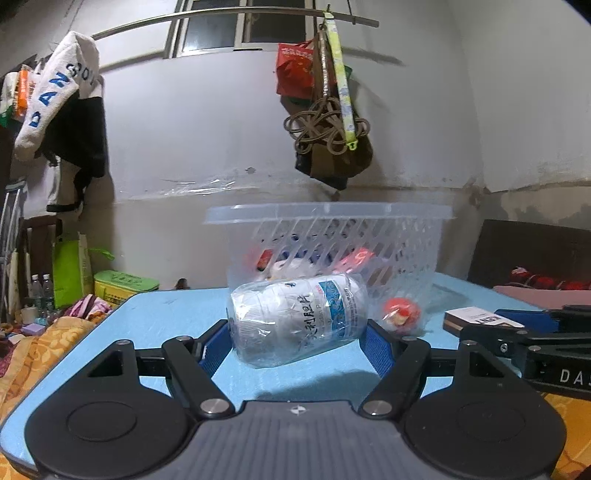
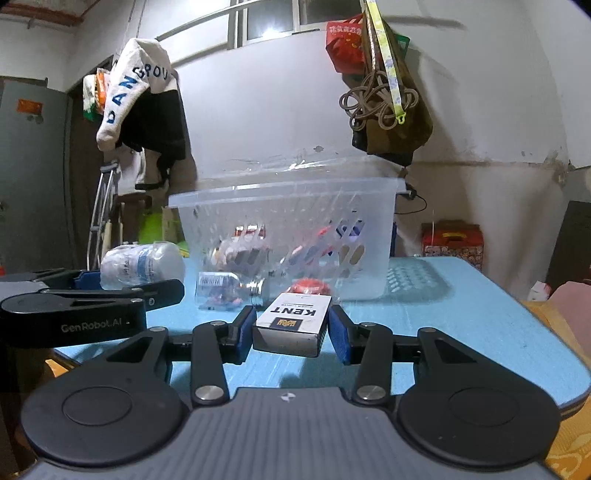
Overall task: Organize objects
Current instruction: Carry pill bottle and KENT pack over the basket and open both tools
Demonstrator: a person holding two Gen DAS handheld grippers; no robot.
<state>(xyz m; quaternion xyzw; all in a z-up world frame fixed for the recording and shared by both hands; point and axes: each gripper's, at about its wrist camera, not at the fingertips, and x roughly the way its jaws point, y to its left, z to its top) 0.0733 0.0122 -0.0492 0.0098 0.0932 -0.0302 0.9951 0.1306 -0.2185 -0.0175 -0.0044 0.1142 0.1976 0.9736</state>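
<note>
Both of my feeds are dim, with a cool indoor cast. The dark window panes [image 1: 218, 26] give no daylight; light falls from above, since the hanging brown bag [image 2: 391, 122] throws a shadow down the pale plaster wall [image 1: 207, 122]. Fisheye bends the metal clothes rail [image 1: 207, 16] and blackens the upper right corners. The clear slotted plastic basket [image 1: 328, 236] looks soft and smeared. Glare flecks the plastic-wrapped white pill bottle [image 1: 299, 317].
</note>
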